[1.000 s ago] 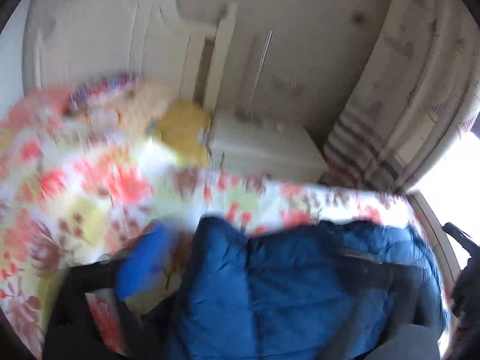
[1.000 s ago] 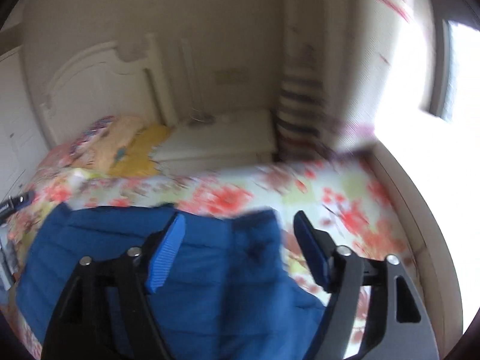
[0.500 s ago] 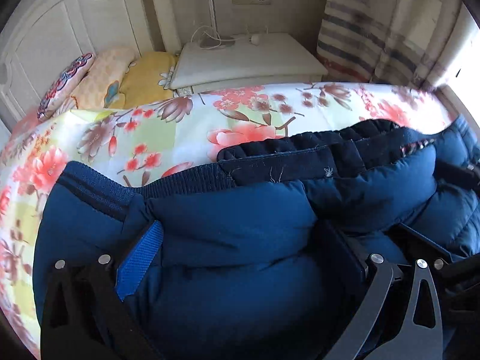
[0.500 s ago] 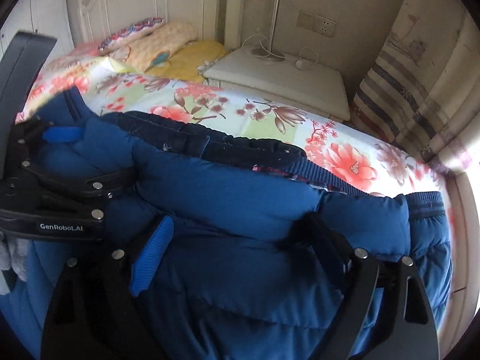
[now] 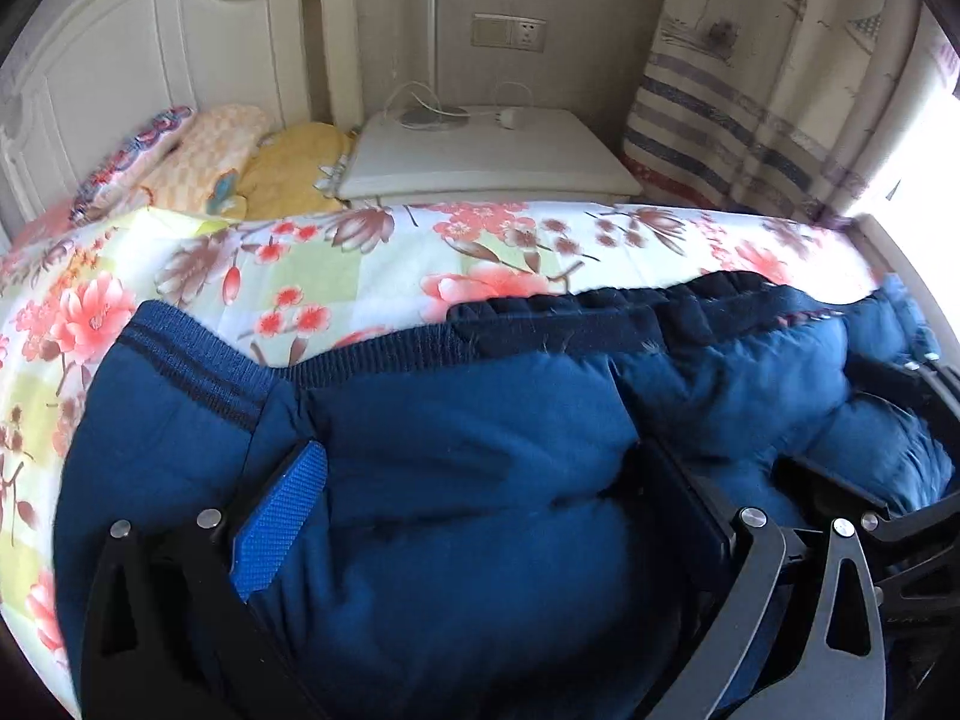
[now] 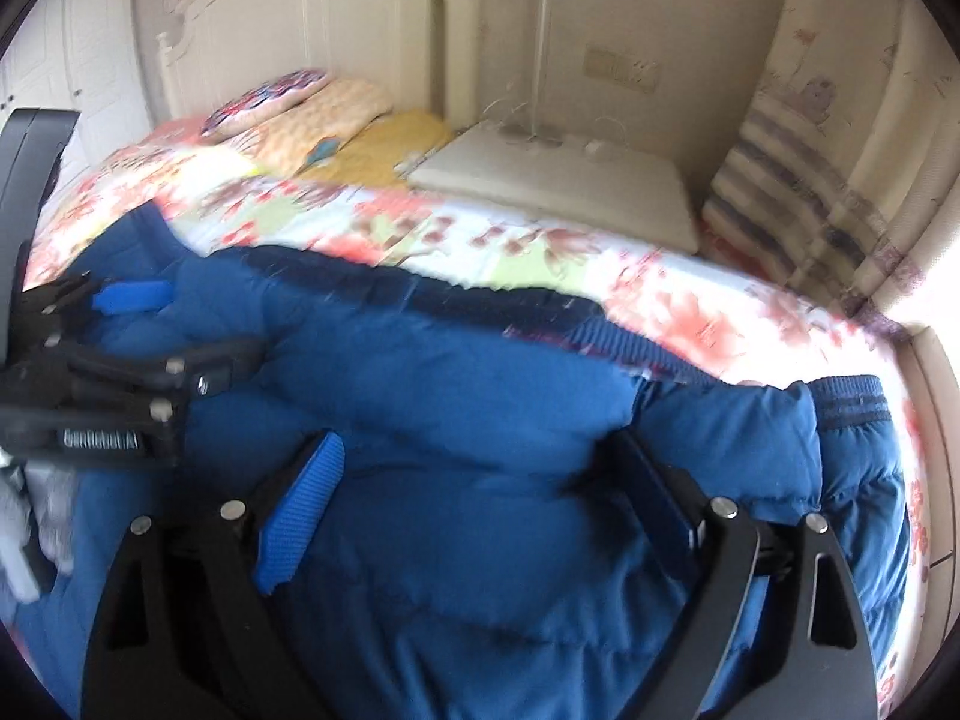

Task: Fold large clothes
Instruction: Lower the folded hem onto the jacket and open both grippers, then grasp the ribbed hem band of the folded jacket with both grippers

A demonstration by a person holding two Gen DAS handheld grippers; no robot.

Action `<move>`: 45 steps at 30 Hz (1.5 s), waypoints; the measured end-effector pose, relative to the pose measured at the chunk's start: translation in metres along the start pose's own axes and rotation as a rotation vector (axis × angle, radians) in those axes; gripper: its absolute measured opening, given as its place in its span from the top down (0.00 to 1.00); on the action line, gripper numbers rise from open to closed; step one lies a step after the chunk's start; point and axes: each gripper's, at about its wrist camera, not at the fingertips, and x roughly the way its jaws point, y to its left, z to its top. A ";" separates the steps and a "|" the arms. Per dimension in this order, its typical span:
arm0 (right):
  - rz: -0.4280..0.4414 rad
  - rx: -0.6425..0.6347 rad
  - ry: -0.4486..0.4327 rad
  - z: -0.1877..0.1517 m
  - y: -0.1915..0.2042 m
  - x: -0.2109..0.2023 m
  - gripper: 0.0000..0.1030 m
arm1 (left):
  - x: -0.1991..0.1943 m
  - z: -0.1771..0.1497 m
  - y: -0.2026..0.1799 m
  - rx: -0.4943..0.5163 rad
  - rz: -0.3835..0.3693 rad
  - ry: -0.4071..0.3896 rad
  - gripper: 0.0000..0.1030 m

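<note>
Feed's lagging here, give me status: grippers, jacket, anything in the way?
Left gripper and right gripper open, straddling blue padded jacket. Jacket bunched on floral bedspread. Nothing blocking.

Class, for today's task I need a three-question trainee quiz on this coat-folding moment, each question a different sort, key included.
1. True or false: the blue padded coat lies on the floral bedspread.
2. The left gripper has its jaws: A) apart with the coat bulging between them, B) closed on a pillow.
3. Fill in: the white bedside table stands between the yellow pillow and the striped ____.

Key: 1 true; 2 A; 3 curtain.
</note>
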 end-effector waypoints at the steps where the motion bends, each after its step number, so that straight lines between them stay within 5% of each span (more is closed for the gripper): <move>1: 0.010 0.020 0.025 -0.005 -0.006 -0.017 0.14 | -0.011 -0.003 0.004 -0.013 -0.028 -0.004 0.04; 6: 0.058 -0.044 -0.119 -0.090 -0.030 -0.139 0.10 | -0.123 -0.078 0.059 -0.045 -0.188 -0.108 0.04; 9: 0.029 -0.041 -0.112 -0.160 -0.063 -0.176 0.09 | -0.160 -0.134 0.102 -0.068 -0.143 -0.119 0.04; 14: 0.061 0.112 -0.081 -0.231 -0.108 -0.180 0.09 | -0.165 -0.194 0.138 -0.113 -0.066 -0.070 0.04; 18: 0.116 0.126 -0.127 -0.232 -0.101 -0.171 0.09 | -0.149 -0.197 0.117 -0.080 -0.071 -0.078 0.04; 23: 0.095 0.066 -0.128 -0.218 -0.076 -0.156 0.38 | -0.129 -0.187 0.108 -0.137 -0.067 -0.043 0.04; 24: 0.086 0.054 -0.134 -0.219 -0.072 -0.158 0.42 | -0.130 -0.190 0.107 -0.136 -0.080 -0.058 0.08; 26: 0.076 0.045 -0.146 -0.223 -0.066 -0.162 0.53 | -0.135 -0.196 0.103 -0.125 -0.142 -0.058 0.45; 29: 0.055 0.033 -0.166 -0.231 -0.057 -0.167 0.65 | -0.148 -0.203 0.083 -0.038 -0.085 -0.081 0.62; 32: 0.033 0.012 -0.171 -0.239 -0.046 -0.180 0.69 | -0.163 -0.219 0.077 -0.021 -0.071 -0.086 0.63; 40: 0.168 0.008 -0.155 -0.322 -0.023 -0.243 0.68 | -0.225 -0.311 0.080 -0.063 -0.135 -0.084 0.62; 45: 0.210 0.053 -0.120 -0.348 -0.020 -0.260 0.56 | -0.243 -0.344 0.083 -0.101 -0.098 -0.107 0.48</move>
